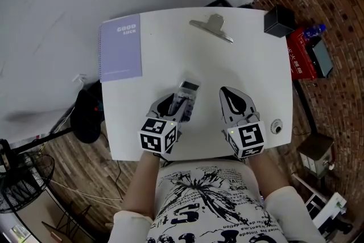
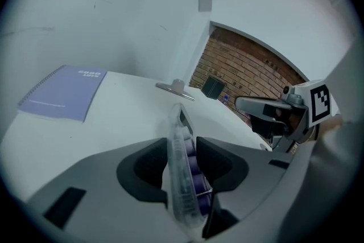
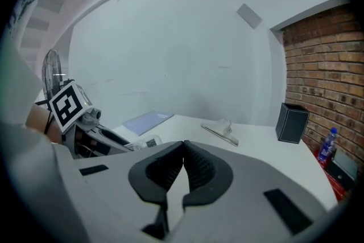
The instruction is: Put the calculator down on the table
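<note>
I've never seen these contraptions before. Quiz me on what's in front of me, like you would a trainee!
1. True or false: the right gripper grips something.
2. What lies at the table's far left corner? A notebook, B metal clip, C black box.
3. What sits between the left gripper's jaws?
Key: 1 false, it is shut and empty. 2 A. 3 The calculator; those jaws are opening.

The left gripper (image 1: 181, 101) is pointing forward and down, its jaws opening with the calculator (image 2: 181, 179) standing on edge between them. The right gripper (image 1: 228, 94) is pointing forward beside it, jaws pressed together, empty.
</note>
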Tool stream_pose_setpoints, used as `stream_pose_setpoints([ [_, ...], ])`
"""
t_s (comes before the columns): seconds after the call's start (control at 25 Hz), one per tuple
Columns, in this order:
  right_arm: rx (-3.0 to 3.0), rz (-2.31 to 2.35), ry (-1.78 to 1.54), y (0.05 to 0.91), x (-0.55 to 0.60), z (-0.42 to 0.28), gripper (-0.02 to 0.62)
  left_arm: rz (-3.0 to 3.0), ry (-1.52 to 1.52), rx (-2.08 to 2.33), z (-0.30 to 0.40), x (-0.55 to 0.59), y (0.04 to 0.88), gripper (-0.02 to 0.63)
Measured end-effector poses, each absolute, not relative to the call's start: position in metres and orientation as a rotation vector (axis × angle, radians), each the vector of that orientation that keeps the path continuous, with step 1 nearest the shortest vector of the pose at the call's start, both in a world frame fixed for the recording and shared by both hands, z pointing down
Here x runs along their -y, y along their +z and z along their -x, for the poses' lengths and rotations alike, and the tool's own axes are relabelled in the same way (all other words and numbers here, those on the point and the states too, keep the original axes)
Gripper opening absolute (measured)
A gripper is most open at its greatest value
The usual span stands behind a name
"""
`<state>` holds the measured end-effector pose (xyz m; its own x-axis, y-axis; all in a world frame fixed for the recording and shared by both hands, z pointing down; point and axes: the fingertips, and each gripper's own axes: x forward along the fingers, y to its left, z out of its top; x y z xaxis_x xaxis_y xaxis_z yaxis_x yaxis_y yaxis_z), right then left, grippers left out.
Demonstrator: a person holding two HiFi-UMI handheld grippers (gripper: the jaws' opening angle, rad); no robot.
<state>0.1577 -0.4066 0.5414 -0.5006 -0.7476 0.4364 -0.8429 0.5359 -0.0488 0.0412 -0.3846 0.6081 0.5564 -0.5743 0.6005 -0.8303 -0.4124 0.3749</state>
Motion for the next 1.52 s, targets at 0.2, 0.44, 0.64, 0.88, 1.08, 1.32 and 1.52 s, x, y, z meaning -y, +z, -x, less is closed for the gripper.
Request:
stream_pose_setpoints([
  [0.2, 2.412, -1.298, 0.359, 0.541, 0.407, -0.151, 0.014, -2.078, 0.498, 1.16, -0.029, 0.385, 0.616, 0.186],
  [0.44, 2.397, -1.285, 0.362, 0.544, 0.406, -0.145, 0.015, -2.147, 0.697, 1.25, -0.014, 0.386, 0.625, 0.163],
  [0.64, 2.402, -1.269, 0.334, 0.541, 0.404, -0.139, 0.015, -2.174, 0.653, 1.271, -0.014, 0.386, 0.618, 0.166],
  [0.88, 2.434, -1.289, 0.284, 0.512, 0.394, -0.138, 0.014, -2.267, 0.579, 1.345, -0.004, 0.383, 0.565, 0.153],
  [1.08, 2.513, -1.313, 0.191, 0.471, 0.383, -0.138, 0.014, -2.404, 0.469, 1.4, 0.0, 0.379, 0.49, 0.124],
  [1.32, 2.578, -1.327, 0.08, 0.422, 0.362, -0.142, 0.014, -2.587, 0.336, 1.466, 0.001, 0.356, 0.403, 0.077],
  [1.52, 2.624, -1.332, -0.051, 0.387, 0.349, -0.142, 0.014, -2.694, 0.239, 1.512, 0.005, 0.34, 0.356, 0.038],
])
